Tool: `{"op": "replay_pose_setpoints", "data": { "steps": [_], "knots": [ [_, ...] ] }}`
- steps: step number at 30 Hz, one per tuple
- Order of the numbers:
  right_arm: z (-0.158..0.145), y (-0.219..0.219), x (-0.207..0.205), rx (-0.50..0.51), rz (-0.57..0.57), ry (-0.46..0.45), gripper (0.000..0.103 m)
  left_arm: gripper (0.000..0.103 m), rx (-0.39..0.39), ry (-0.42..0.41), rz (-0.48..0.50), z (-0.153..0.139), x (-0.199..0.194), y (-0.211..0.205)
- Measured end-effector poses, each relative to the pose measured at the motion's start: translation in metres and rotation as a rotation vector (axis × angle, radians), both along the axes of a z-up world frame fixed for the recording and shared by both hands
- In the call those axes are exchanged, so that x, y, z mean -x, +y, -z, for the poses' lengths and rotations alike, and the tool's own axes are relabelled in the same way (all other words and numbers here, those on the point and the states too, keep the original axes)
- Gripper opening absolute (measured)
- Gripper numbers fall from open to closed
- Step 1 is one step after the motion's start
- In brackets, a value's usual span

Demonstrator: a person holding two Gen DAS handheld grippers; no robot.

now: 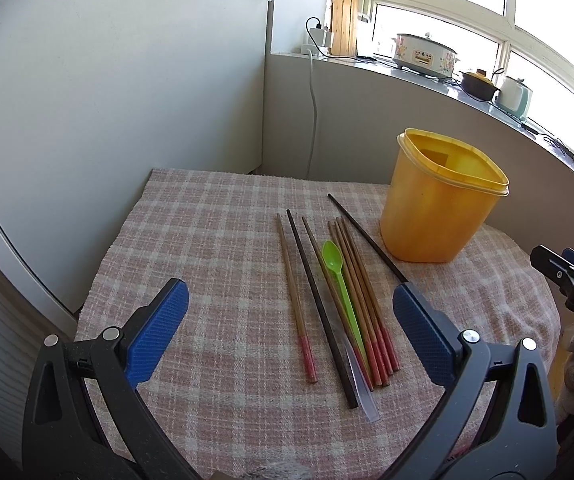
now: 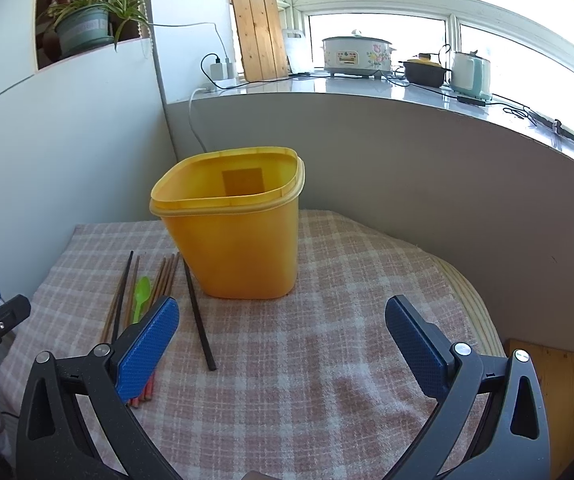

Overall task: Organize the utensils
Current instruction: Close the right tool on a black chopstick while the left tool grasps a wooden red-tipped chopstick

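Note:
Several wooden chopsticks with red ends (image 1: 361, 296) and two dark chopsticks (image 1: 319, 304) lie side by side on the checked cloth (image 1: 215, 248). A green plastic spoon (image 1: 341, 284) lies among them. An empty yellow tub (image 1: 441, 200) stands upright at the back right, beside one dark chopstick (image 1: 367, 236). My left gripper (image 1: 289, 304) is open and empty above the near ends of the utensils. My right gripper (image 2: 281, 320) is open and empty in front of the tub (image 2: 235, 224), with the chopsticks (image 2: 163, 280) and the spoon (image 2: 141, 296) to its left.
A white cabinet (image 1: 107, 100) stands left of the table. A grey wall with a windowsill (image 2: 367, 88) runs behind, holding a cooker (image 2: 357, 56), pot and kettle. A wooden surface (image 2: 559, 392) lies right of the table. The right gripper shows at the left wrist view's right edge (image 1: 567, 276).

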State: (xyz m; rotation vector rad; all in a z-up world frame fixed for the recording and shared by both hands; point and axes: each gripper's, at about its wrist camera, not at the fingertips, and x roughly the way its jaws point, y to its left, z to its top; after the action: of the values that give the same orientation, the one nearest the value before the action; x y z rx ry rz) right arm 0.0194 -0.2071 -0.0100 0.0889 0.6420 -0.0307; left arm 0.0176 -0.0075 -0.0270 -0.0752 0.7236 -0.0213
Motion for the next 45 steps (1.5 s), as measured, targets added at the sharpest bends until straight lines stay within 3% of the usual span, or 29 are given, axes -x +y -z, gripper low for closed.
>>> {"op": "replay_pose_setpoints", "data": {
  "steps": [4, 9, 11, 14, 20, 25, 27, 29, 34, 45],
  "knots": [
    [0.008, 0.003, -0.004, 0.004, -0.050, -0.006, 0.102, 0.103, 0.002, 0.021, 0.003, 0.014, -0.005, 0.004],
    [0.021, 0.013, -0.015, -0.014, -0.146, 0.031, 0.102, 0.083, 0.041, 0.055, 0.040, 0.030, -0.018, 0.008],
    [0.026, 0.019, -0.019, -0.025, -0.190, 0.046, 0.100, 0.071, 0.070, 0.088, 0.045, 0.037, -0.026, 0.013],
    [0.034, 0.028, -0.027, -0.035, -0.242, 0.080, 0.087, 0.053, 0.117, 0.130, 0.057, 0.048, -0.037, 0.020],
    [0.055, 0.040, -0.052, -0.096, -0.320, 0.184, 0.060, 0.037, 0.186, 0.200, 0.084, 0.064, -0.058, 0.027],
    [0.074, 0.049, -0.073, -0.114, -0.342, 0.253, 0.035, 0.031, 0.197, 0.236, 0.105, 0.072, -0.074, 0.025],
    [0.080, 0.053, -0.079, -0.120, -0.342, 0.272, 0.030, 0.030, 0.198, 0.248, 0.109, 0.076, -0.080, 0.024],
    [0.084, 0.057, -0.084, -0.111, -0.342, 0.279, 0.029, 0.024, 0.195, 0.261, 0.109, 0.082, -0.088, 0.025],
    [0.091, 0.072, -0.093, -0.079, -0.351, 0.296, 0.023, 0.020, 0.207, 0.290, 0.107, 0.091, -0.104, 0.028],
    [0.103, 0.087, -0.115, -0.021, -0.324, 0.322, 0.023, 0.020, 0.179, 0.319, 0.121, 0.097, -0.134, 0.031]
  ]
}}
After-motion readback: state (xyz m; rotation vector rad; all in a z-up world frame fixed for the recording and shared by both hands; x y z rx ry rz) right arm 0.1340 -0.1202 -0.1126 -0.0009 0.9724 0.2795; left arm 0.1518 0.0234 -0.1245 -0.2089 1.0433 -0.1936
